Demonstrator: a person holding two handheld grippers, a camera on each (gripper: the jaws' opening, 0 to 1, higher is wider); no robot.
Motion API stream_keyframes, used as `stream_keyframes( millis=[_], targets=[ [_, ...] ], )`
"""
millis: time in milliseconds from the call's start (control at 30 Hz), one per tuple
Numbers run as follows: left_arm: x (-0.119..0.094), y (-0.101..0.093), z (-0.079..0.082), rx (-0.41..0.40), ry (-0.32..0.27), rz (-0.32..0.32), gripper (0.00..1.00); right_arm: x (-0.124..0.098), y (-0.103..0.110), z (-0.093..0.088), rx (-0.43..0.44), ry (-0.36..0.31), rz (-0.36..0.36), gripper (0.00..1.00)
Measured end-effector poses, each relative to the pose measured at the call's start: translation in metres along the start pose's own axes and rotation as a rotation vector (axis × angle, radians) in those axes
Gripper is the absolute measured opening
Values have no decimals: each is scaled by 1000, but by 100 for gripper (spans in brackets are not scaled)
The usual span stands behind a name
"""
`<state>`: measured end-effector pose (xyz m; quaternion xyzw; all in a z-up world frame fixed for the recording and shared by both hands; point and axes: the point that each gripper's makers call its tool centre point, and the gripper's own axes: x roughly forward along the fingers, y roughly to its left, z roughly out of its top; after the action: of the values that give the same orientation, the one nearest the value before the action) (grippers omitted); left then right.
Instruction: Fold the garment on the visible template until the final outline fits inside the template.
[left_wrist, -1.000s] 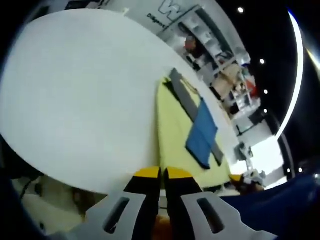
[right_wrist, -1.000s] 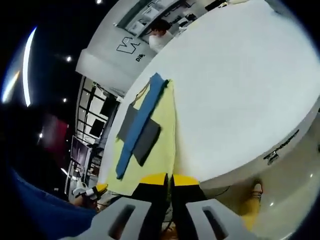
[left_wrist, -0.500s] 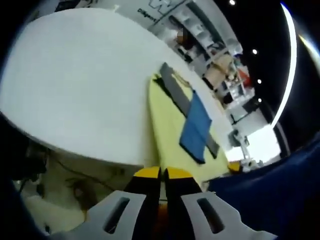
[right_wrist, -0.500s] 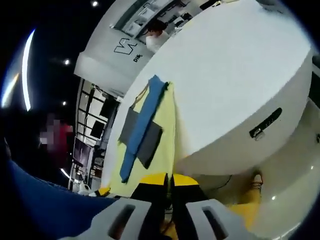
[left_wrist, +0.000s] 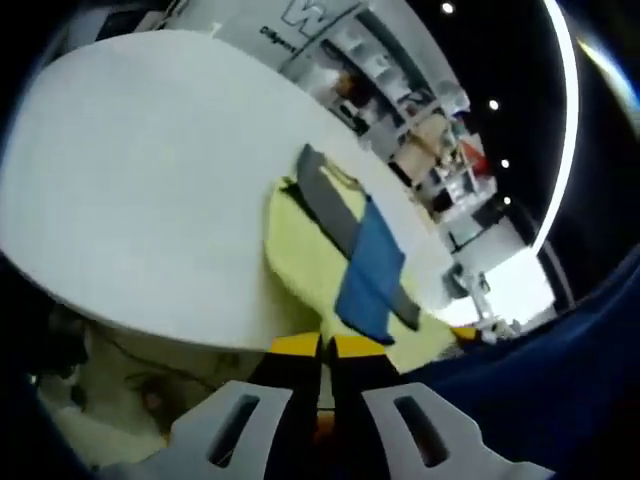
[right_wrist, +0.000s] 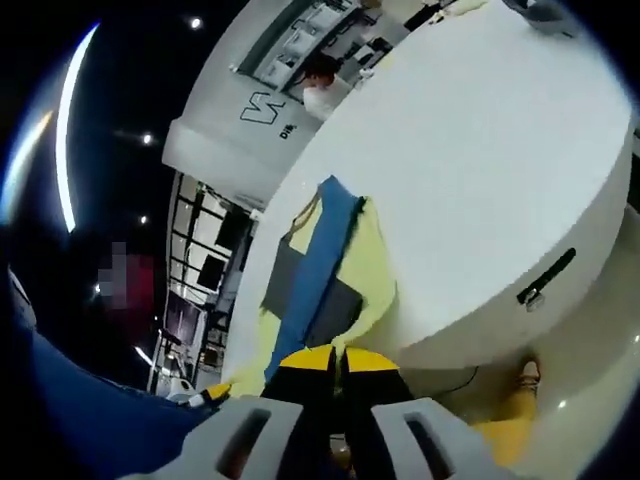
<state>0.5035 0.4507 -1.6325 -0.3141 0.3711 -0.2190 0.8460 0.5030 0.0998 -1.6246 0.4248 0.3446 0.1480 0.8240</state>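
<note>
A yellow garment (left_wrist: 300, 245) with a blue band (left_wrist: 370, 275) and a grey band (left_wrist: 322, 192) lies near the edge of a round white table (left_wrist: 140, 180). Its near edge is raised off the tabletop. My left gripper (left_wrist: 322, 345) is shut on that near edge. In the right gripper view the same garment (right_wrist: 372, 262) buckles in a fold, with the blue band (right_wrist: 322, 258) running along it. My right gripper (right_wrist: 338, 357) is shut on the hem there. The other gripper's yellow tip (left_wrist: 468, 333) shows beside the garment's far corner.
The table's side wall (right_wrist: 520, 300) drops to a pale floor (right_wrist: 570, 400). A person's blue clothing (left_wrist: 540, 380) stands close by the grippers. Shelving and a white wall with lettering (right_wrist: 262, 105) stand beyond the table. A person (right_wrist: 318, 92) sits far back.
The garment's near edge has come up and moved in over the table. The cloth now buckles and looks shorter. Both views have shifted with the hands.
</note>
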Motion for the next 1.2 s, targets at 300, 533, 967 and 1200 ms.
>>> stream_keyframes(
  millis=[300,533,967,1200],
  targets=[
    [26,4,47,25,-54,-21,0,35,9,39,-37,-23,34,0],
    [56,15,85,53,-79,-22,0,69,8,68,-63,-27,27,0],
    [98,24,139,54,-87,-21,0,122,16,120,-84,-20,32,0],
    [112,27,154,53,-92,-6,0,139,15,137,-99,-14,33,0]
  ],
)
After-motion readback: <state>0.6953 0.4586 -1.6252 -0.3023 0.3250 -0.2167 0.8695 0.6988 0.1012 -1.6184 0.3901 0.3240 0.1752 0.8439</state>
